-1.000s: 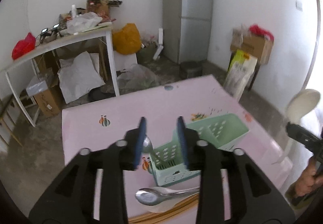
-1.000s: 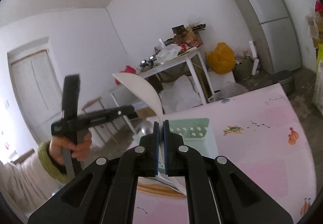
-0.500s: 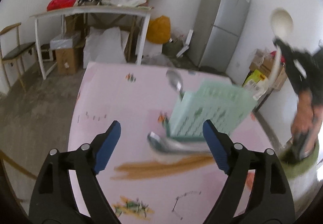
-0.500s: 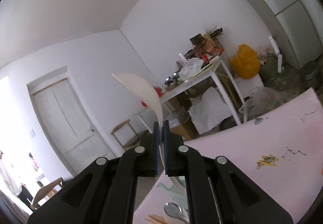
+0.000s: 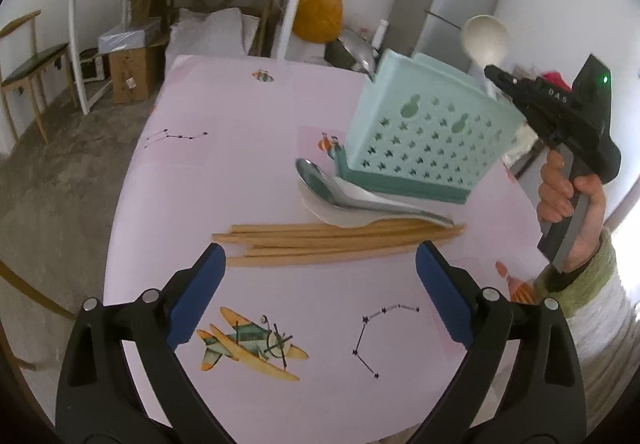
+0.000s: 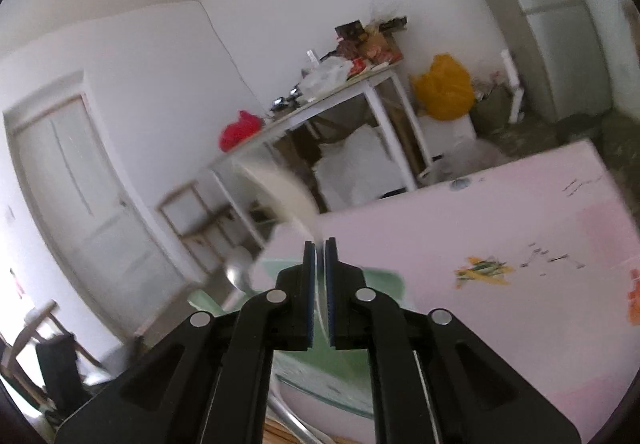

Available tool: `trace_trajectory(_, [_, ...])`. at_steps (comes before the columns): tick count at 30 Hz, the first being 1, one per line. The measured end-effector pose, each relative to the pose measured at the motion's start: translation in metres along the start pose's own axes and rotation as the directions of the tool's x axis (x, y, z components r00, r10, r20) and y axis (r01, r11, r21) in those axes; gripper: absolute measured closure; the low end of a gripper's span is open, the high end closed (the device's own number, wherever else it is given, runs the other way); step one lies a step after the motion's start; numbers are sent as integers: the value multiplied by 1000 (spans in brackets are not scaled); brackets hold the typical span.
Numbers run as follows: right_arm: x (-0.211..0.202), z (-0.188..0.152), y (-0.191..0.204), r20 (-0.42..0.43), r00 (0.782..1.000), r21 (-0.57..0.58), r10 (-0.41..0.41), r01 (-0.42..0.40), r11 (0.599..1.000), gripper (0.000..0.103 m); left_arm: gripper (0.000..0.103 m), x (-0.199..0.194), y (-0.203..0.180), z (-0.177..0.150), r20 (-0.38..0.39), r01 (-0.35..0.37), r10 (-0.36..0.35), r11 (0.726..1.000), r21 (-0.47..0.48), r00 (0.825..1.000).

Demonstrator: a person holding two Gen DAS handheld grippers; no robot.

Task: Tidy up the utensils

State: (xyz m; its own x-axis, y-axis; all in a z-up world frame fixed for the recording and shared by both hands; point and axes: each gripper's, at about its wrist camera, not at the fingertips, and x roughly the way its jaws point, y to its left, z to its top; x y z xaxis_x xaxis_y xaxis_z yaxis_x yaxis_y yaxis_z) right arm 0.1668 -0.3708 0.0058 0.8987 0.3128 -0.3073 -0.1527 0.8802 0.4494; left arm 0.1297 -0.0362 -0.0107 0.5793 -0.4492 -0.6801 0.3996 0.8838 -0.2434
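Left gripper (image 5: 320,268): jaws spread wide, nothing between them, hovering above the pink surface (image 5: 240,147) just short of the chopsticks.

Right gripper (image 6: 319,244): jaws pressed onto the thin handle of a white ladle (image 6: 280,191), its bowl up and to the left of the jaws, blurred. In the left wrist view the same ladle (image 5: 485,37) stands bowl-up above the far rim of the caddy, held by the right gripper (image 5: 496,75), with the person's right hand (image 5: 568,187) around the grip.

Utensil caddy (image 5: 428,131): pale green, star-shaped perforations, darker green base; stands on the surface right of centre. A metal spoon (image 5: 362,55) sticks out of its left compartment, bowl up.

On the surface, touching the caddy's near side: a metal spoon (image 5: 332,183) lying on top of a white spoon (image 5: 340,211). Just nearer lies a loose bundle of wooden chopsticks (image 5: 336,240), running left to right, with the spoon handles overlapping its right end.

Right wrist view: caddy (image 6: 360,284) directly below the jaws; detail blurred.
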Motion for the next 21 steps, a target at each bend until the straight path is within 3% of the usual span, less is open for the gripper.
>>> trace_trajectory(1, [-4, 0, 3, -5, 1000, -21, -22, 22, 1000, 89, 11, 0, -2, 0, -8, 8, -8, 1000, 13, 1000])
trace_trajectory(2, [-9, 0, 6, -2, 999, -34, -45, 45, 998, 74, 11, 1, -3, 0, -11, 13, -12, 1000, 19, 1000])
trace_trajectory(4, [-24, 1, 11, 31, 996, -56, -88, 90, 994, 56, 10, 0, -8, -2, -16, 20, -19, 999, 26, 1000])
trace_trajectory(5, [-29, 0, 12, 46, 994, -61, -95, 98, 993, 51, 10, -1, -9, -2, -16, 20, -20, 999, 27, 1000])
trace_trajectory(10, [-67, 0, 20, 99, 988, -50, -119, 125, 991, 40, 8, -7, -10, -5, 0, 37, -37, 999, -6, 999])
trace_trajectory(14, [-88, -16, 33, 88, 982, -68, -165, 171, 983, 29, 8, -11, -6, -5, 6, 60, -60, 997, -40, 998])
trace_trajectory(18, [-88, -52, 41, -39, 974, -68, -224, 221, 973, 26, 8, -4, -1, -11, -43, 95, -99, 992, -80, 994])
trace_trajectory(21, [-75, -89, 51, -170, 938, -119, -302, 285, 951, 21, 8, 2, 0, -16, -71, 118, -126, 987, -111, 990])
